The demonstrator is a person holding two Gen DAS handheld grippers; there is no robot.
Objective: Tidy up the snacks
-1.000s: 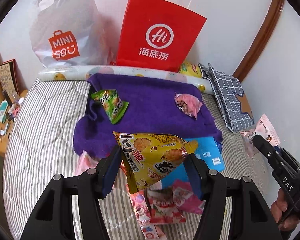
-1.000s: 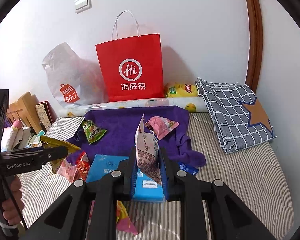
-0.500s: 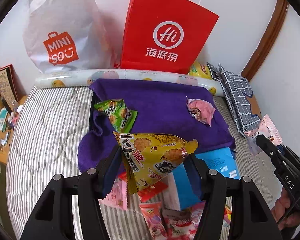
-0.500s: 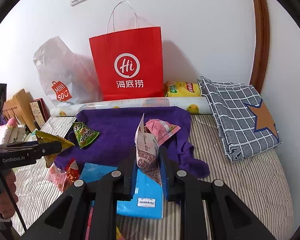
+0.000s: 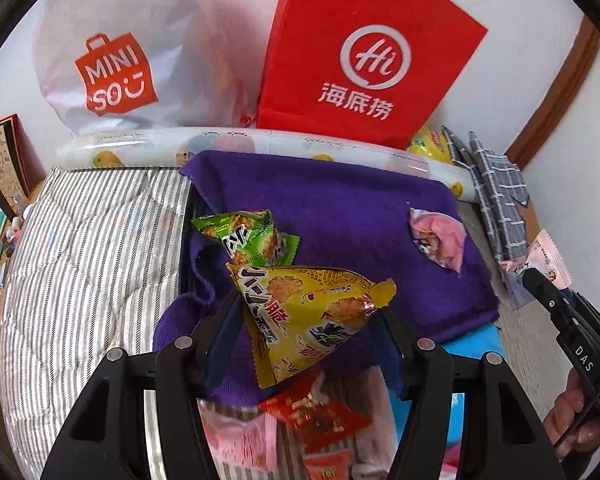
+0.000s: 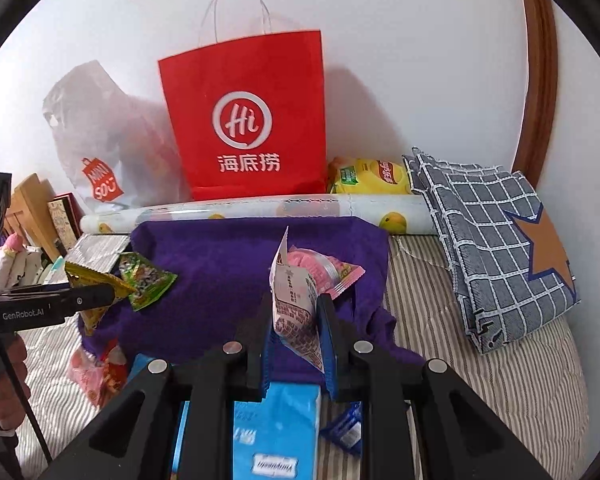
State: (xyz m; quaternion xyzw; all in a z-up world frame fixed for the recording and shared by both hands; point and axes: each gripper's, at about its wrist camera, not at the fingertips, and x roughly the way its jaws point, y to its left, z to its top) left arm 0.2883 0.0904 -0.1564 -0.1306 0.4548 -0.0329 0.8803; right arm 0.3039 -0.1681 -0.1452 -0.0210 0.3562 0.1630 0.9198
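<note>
Yellow snack packet [image 5: 312, 320] — clamped between the fingers of the left gripper [image 5: 308, 328], held above the near edge of the purple towel [image 5: 340, 200]. Pink-and-white snack packet [image 6: 296, 304] — pinched upright in the right gripper [image 6: 294, 320], over the towel's front edge. Green snack packet [image 5: 248, 236]: lying on the towel, left side, just behind the yellow one. Pink snack packet [image 5: 440, 240]: lying on the towel, right side. Loose red and pink packets [image 5: 312, 416]: on the striped bed cover [image 5: 88, 248] beside a blue pack [image 6: 276, 428]. Red paper bag [image 6: 248, 120] and white Miniso bag [image 5: 120, 60]: standing against the wall behind a patterned roll [image 6: 260, 212]. Checked cloth [image 6: 496, 252]: folded, at right.
</note>
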